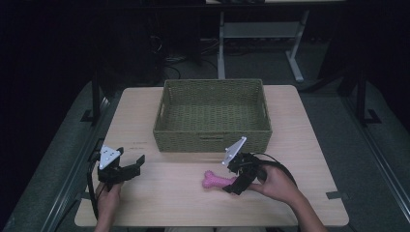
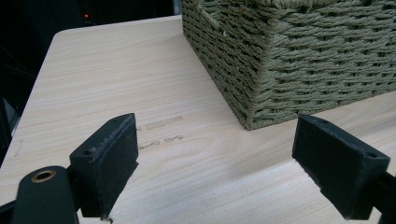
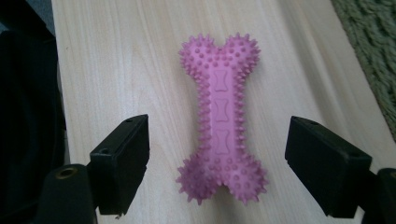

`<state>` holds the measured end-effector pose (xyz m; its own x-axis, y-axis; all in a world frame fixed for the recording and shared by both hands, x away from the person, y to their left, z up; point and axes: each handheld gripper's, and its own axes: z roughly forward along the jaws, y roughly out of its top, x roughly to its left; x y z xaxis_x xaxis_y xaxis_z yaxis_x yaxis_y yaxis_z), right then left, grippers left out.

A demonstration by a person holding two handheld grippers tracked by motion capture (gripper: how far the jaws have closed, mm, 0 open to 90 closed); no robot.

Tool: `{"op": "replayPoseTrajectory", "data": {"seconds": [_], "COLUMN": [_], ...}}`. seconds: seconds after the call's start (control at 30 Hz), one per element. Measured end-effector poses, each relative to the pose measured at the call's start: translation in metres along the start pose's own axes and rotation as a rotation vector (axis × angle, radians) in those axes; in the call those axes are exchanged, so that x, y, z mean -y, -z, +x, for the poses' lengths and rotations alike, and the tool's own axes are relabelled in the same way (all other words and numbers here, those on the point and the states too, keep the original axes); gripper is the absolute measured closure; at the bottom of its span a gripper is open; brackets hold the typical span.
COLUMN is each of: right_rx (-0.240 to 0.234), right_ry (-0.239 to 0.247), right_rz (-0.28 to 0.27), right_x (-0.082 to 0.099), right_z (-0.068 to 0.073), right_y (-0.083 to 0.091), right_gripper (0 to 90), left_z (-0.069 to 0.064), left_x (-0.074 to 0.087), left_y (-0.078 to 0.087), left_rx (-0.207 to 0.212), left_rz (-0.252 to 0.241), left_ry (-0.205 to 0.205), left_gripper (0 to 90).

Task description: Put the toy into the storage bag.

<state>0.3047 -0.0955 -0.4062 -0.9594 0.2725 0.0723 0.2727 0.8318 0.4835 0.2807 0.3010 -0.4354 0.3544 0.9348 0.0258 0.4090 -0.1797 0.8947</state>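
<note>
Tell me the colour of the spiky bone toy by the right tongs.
Pink bone toy; the right gripper view shows it best.

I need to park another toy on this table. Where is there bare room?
The light wooden table is bare right of the green woven basket, and between the left gripper and the pink spiky rubber bone. It is crowded around the right gripper.

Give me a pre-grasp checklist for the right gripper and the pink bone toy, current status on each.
1. Right gripper jaws apart: ok.
2. Pink bone toy sits between the jaws, near end in the gap: ok.
3. Pads touching the toy: not ok, space on both sides.
4. Toy flat on the table, nothing on it: ok.
5. Woven basket has room inside: ok.
6. Left gripper open, apart from the toy: ok.
</note>
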Motion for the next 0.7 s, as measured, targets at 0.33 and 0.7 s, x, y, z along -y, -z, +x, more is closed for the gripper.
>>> {"op": "replayPoseTrajectory", "data": {"seconds": [0.33,0.7], "right_rx": [-0.003,-0.007], "right_ry": [0.014,0.019], "right_rz": [0.035,0.087], "right_x": [-0.009,-0.014], "right_z": [-0.002,-0.005], "right_y": [-0.011,-0.027], "right_gripper": [23.0,31.9], "left_z": [0.000,0.001], "left_x": [0.000,0.001], "left_y": [0.000,0.000], "left_rx": [0.002,0.007], "left_rz": [0.000,0.001], "left_ry": [-0.001,0.005], "left_gripper": [13.9,13.8]}}
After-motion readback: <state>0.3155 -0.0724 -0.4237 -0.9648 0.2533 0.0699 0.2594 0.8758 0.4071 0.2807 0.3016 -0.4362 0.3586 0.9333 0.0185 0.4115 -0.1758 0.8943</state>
